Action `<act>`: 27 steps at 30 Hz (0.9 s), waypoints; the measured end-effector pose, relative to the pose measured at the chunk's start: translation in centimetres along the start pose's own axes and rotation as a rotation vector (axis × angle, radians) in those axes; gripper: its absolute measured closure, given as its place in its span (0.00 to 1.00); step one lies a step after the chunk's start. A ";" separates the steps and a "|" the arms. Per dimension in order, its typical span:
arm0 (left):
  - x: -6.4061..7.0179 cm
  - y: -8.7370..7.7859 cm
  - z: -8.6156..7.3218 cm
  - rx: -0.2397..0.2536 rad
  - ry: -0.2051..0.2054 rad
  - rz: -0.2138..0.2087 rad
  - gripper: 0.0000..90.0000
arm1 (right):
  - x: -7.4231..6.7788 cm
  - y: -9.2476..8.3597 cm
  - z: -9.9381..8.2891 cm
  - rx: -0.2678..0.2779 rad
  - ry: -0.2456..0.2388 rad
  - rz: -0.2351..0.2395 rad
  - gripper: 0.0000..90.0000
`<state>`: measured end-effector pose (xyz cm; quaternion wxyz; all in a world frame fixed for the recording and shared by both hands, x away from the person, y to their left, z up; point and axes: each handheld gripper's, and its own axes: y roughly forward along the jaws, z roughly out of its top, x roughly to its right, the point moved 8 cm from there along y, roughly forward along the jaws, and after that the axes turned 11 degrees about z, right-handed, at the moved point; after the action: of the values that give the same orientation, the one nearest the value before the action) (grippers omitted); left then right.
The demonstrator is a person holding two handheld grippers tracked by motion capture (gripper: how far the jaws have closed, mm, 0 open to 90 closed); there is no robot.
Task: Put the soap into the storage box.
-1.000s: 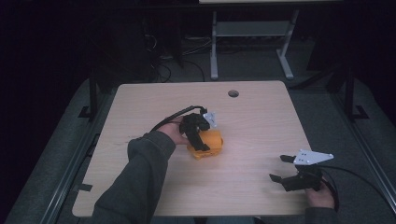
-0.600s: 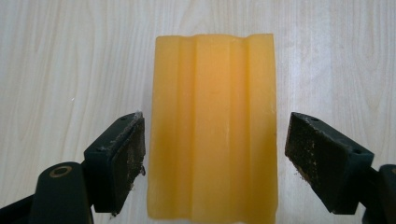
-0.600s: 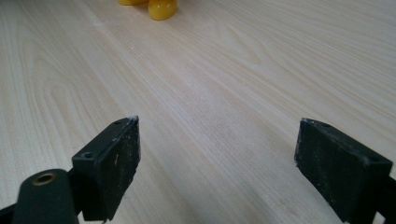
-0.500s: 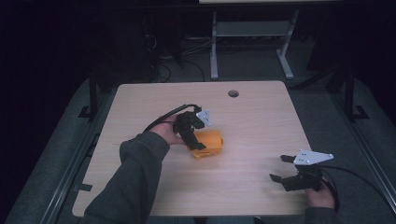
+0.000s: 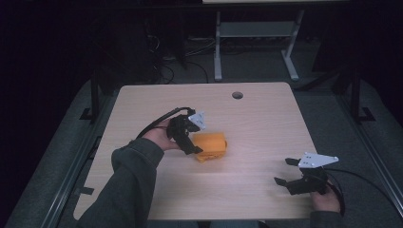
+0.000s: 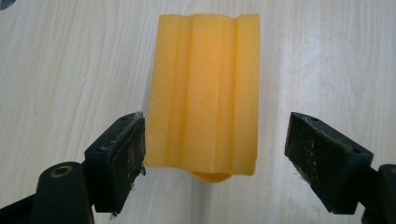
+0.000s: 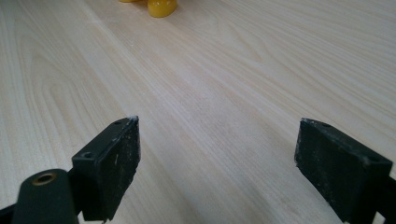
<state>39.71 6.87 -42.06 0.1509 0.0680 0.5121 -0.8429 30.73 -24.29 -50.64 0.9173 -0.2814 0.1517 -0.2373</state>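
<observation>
Left hand-held gripper [image 6: 212, 149] is what I'm watching first: its jaws stand spread wide on either side of the orange block [image 6: 205, 88], one pad right against the block's near corner, the other well clear of it, so nothing is pinched. From the high view I see that gripper [image 5: 186, 137] sitting just beside the block [image 5: 212, 145], with the block lying flat near the middle of the counter [image 5: 266, 118]. My right hand-held gripper [image 5: 291, 176] rests well apart from the block, toward the counter's near right corner, jaws spread with bare wood between them. Along its own jaws [image 7: 217, 158] I catch a bit of the orange block [image 7: 161, 7] far off at the top edge.
</observation>
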 end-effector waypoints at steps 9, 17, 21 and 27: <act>0.6 -0.2 -0.2 0.006 0.000 -0.002 0.22 | 0.0 0.0 0.0 0.004 0.001 -0.006 0.15; 0.6 -0.4 -0.9 0.007 -0.010 0.006 0.23 | 0.0 -0.1 -0.1 0.001 0.006 -0.011 0.15; 0.8 -0.5 -1.1 0.010 -0.014 0.005 0.23 | 0.1 -0.1 -0.2 -0.002 0.011 -0.013 0.15; 1.3 -0.5 -1.7 0.004 -0.015 0.006 0.22 | 0.1 0.0 -0.2 -0.007 0.011 -0.015 0.15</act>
<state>38.20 8.38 -42.79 0.1572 0.0638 0.5090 -0.8439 30.70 -24.41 -50.82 0.9137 -0.2844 0.1553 -0.2452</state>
